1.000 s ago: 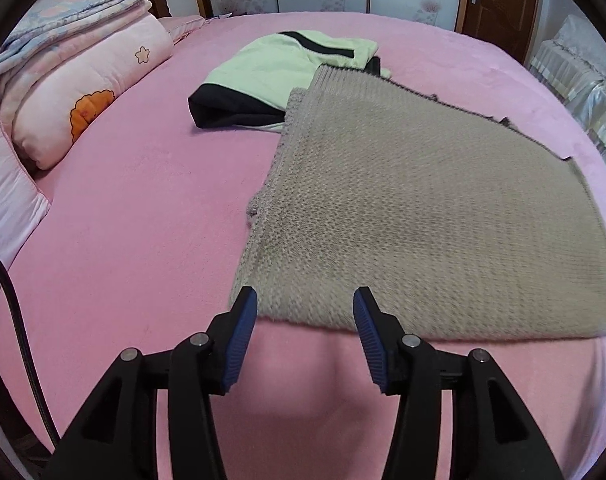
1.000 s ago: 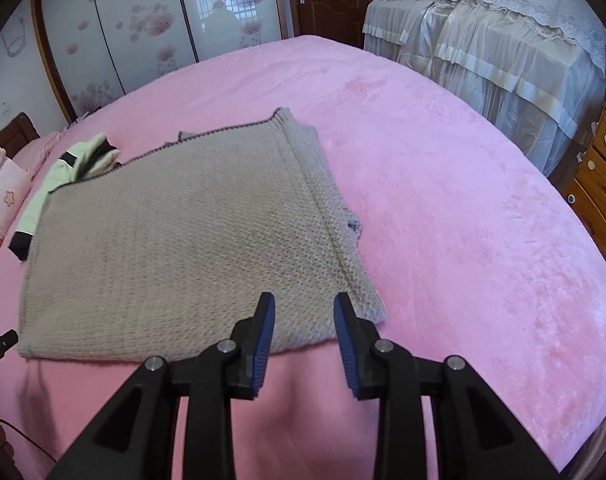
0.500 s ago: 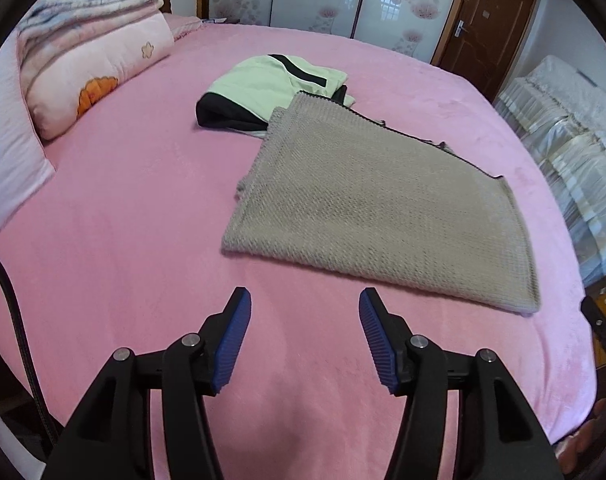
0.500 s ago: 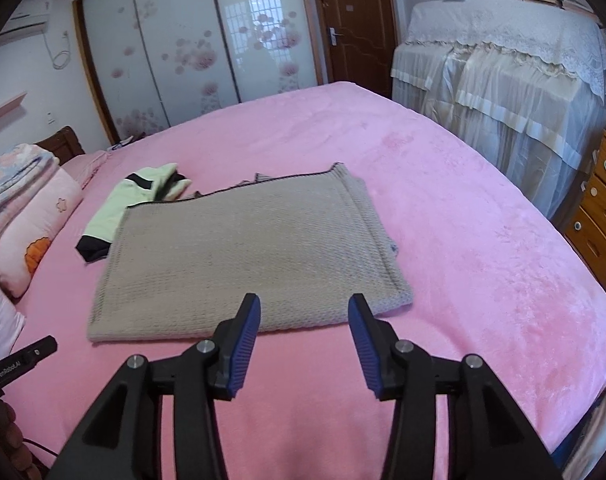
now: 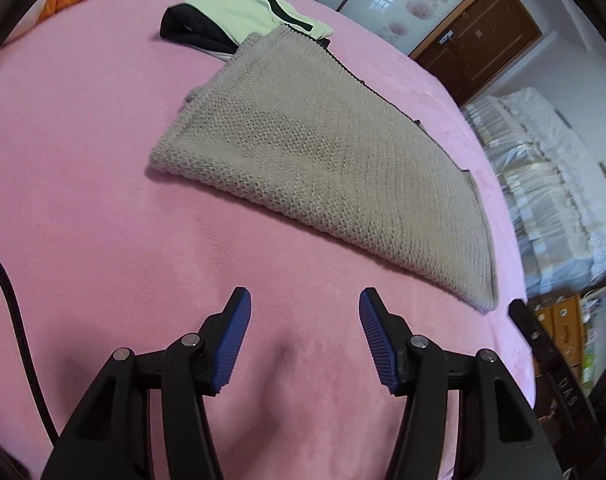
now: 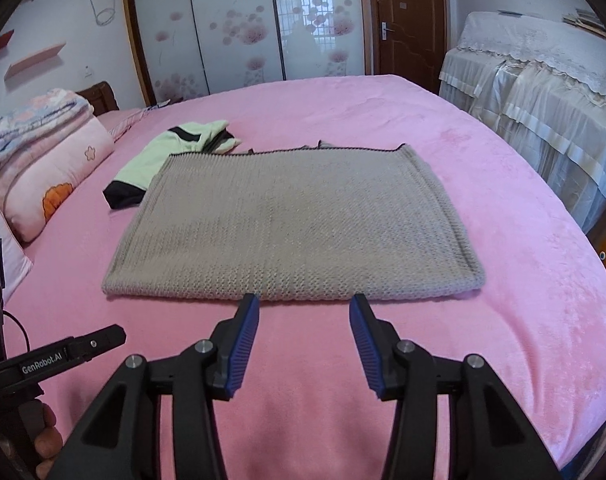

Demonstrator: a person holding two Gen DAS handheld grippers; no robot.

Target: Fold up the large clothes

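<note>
While the folded grey knit sweater (image 6: 291, 228) lay flat mid-bed (image 6: 503, 320), we held left claw (image 5: 303, 330) and right claw (image 6: 303, 332) half-wide, empty | handling: we judged it soft, floppy, thick; grip at near corners | writing: "GenRobot.AI" on left claw.

Light: you have even, soft daylight; the bed (image 6: 443, 152) is bright all over.
Source: frosted doors (image 6: 243, 28) glow at 12 o'clock in your right view.
Shadows: faint, under the sweater (image 5: 327, 160) edge.
Blur: your left view smears toward 3 o'clock.
Distortion: fisheye bends the edges; corners go black.
Glare: mild sheen on the bed at 3 o'clock.
</note>
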